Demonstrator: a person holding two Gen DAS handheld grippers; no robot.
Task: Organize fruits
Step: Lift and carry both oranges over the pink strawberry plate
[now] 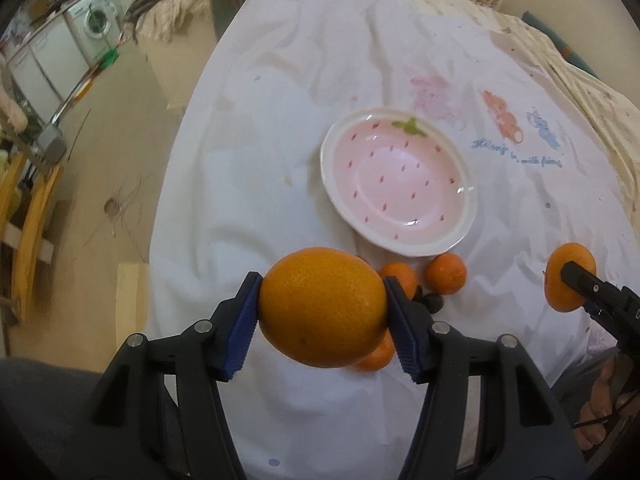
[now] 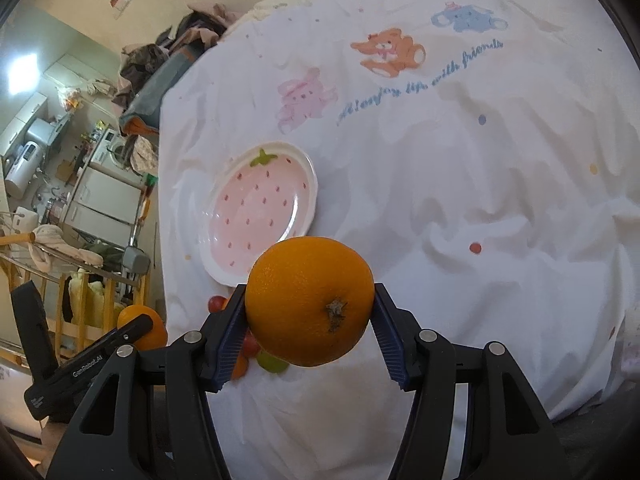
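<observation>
Clamped between left gripper (image 1: 322, 322) pads: big orange (image 1: 323, 306). Squeezed in right gripper (image 2: 308, 330): another orange (image 2: 310, 300) (probably both headed for strawberry plate (image 1: 460, 236), frame centre).

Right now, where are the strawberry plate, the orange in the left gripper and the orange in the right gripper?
strawberry plate (image 1: 400, 190), left wrist view, pink centre.
left gripper's orange (image 1: 322, 306), left wrist view, front skin.
right gripper's orange (image 2: 310, 300), right wrist view, skin near stem.

Left gripper (image 1: 322, 330), right gripper (image 2: 310, 334): same build. Black plastic arms with triangular cut-outs, silver round screws at the pivots, ribbed blue pads lining the jaws. White lettering along one arm.
</observation>
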